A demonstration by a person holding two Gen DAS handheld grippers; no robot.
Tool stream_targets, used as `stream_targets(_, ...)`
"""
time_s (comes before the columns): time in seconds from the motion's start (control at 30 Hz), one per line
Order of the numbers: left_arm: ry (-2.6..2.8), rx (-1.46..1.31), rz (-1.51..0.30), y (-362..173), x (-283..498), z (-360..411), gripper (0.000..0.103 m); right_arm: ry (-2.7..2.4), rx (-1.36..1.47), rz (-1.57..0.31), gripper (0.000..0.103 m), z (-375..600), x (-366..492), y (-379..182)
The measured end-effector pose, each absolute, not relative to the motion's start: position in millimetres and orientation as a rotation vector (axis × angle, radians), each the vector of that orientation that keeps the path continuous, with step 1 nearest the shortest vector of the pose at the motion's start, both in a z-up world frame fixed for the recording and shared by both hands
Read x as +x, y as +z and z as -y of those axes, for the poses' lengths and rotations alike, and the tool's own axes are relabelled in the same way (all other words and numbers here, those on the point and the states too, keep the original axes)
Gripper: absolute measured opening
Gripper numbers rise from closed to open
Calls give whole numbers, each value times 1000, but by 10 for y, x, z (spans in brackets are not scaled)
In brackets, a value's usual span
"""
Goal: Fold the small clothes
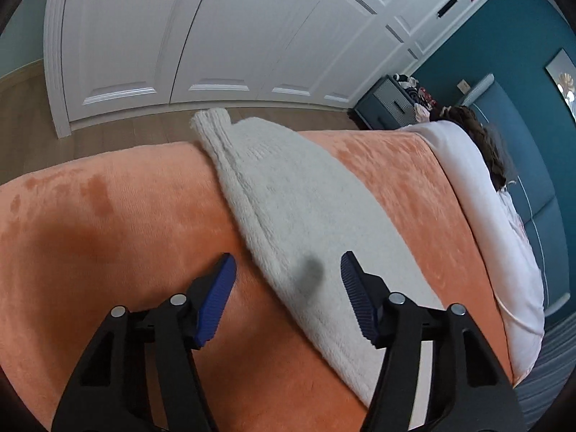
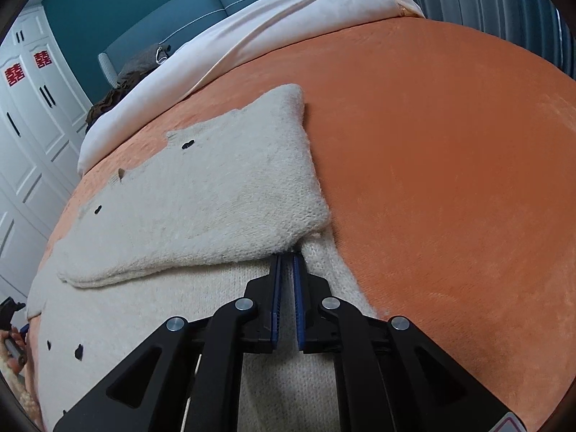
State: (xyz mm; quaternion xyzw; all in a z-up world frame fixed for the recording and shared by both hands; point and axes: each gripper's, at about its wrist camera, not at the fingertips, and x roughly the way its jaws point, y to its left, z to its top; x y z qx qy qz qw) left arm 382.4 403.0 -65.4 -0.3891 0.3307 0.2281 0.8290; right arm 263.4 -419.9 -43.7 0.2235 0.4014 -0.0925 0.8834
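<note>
A cream knitted sweater (image 2: 201, 194) with small dark marks lies on the orange blanket (image 2: 450, 165), one part folded over the rest. My right gripper (image 2: 287, 257) is shut on the sweater's edge at the lower corner of the folded flap. In the left wrist view the sweater (image 1: 295, 208) runs diagonally across the blanket (image 1: 108, 223). My left gripper (image 1: 288, 266) is open and empty just above it, its blue pads (image 1: 216, 298) straddling the sweater's left edge.
A white duvet (image 2: 252, 46) is bunched toward the teal headboard (image 2: 201, 3). White wardrobe doors (image 1: 180, 36) and a wooden floor (image 1: 108, 129) lie beyond the bed's edge. A dark nightstand (image 1: 388, 108) holds clutter. Dark clothing (image 1: 489, 151) lies by the duvet.
</note>
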Motion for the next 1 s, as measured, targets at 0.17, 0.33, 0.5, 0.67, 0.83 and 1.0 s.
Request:
stream_targets(0.17,455,-768,-704,-510,3994,-3878,9,-202,446,-833,5,4150,2665,-459)
stream_targets(0.33,252,-603,-596,263,4127,-3081,7,-191,477,-815,4,4155,2639,-489)
stream_targets(0.5,-172,-441,-512,999,4027,-1250,7,-168,522,-799,4,4227,2604,-512)
stream_targets(0.67,-432,-314,-693,579,3857,443,18,-143,567,-786,4,4289,2574,-533)
stream_targets(0.83,-421,-359,-877,-304,3456,851,43,-110,626,-766,4,4348,2535,-551)
stream_targets(1.0,-275,-603,-859,-568,3272,-2,55,-117,645,-742,4,4349,2498,-507)
